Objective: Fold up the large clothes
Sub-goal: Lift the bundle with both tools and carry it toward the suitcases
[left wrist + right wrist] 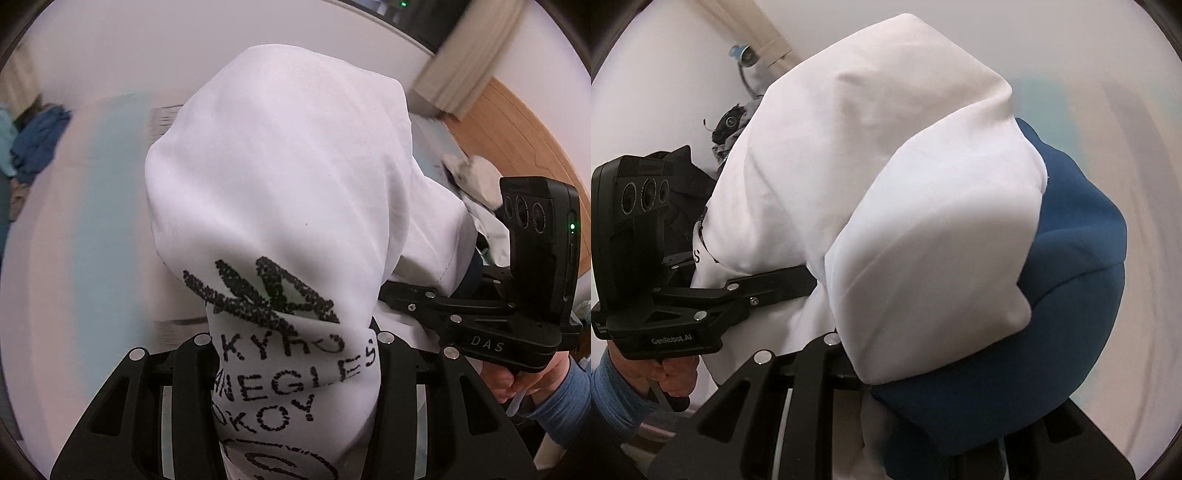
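A large white garment with black printed lettering hangs bunched between the fingers of my left gripper, which is shut on it. The cloth drapes forward and hides the fingertips. In the right wrist view the same white garment and its blue part lie heaped over my right gripper, which is shut on the fabric. Each gripper shows in the other's view: the right gripper reaches into the cloth from the right, and the left gripper from the left. A hand holds each handle.
Below lies a bed with a pale sheet and a teal stripe, blurred by motion. A pile of blue clothes sits at its far left. A wooden headboard and a curtain are at the right. Dark clothes lie behind the left gripper.
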Demonstrator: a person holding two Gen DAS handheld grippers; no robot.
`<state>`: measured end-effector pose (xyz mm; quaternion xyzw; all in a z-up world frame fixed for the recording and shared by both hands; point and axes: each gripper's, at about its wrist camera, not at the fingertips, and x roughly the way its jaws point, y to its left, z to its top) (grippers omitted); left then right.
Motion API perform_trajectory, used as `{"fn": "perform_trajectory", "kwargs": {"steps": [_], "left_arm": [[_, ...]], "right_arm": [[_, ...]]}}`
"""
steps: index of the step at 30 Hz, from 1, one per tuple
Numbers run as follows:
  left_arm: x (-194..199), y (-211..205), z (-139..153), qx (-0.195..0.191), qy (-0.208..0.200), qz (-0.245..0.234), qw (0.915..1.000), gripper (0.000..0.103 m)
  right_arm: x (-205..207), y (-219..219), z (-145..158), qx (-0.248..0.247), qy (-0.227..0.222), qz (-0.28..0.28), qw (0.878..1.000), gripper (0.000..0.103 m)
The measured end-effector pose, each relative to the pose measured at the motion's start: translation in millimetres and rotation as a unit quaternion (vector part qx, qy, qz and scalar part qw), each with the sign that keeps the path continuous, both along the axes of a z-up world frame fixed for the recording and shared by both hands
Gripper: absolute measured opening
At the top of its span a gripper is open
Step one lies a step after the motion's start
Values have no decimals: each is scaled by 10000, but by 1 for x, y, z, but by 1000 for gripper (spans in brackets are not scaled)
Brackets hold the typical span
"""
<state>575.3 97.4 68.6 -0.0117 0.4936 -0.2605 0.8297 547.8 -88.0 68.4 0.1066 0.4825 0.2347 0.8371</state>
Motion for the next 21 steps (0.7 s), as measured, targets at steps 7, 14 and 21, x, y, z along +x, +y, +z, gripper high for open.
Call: {"fn": "perform_trajectory", "kwargs": {"steps": [7,14,21], "left_arm": [[48,146,-4,16,-63,247,9997,43],[103,267,-22,-415,2,399,9983,43],[147,345,-64,-551,64,459,9974,43]], "right_arm": [[50,128,4,-282,-42,456,9986,17],[101,234,-11,-458,-85,784,9958,17],[137,270,-53,-595,162,854,9944,17]]}}
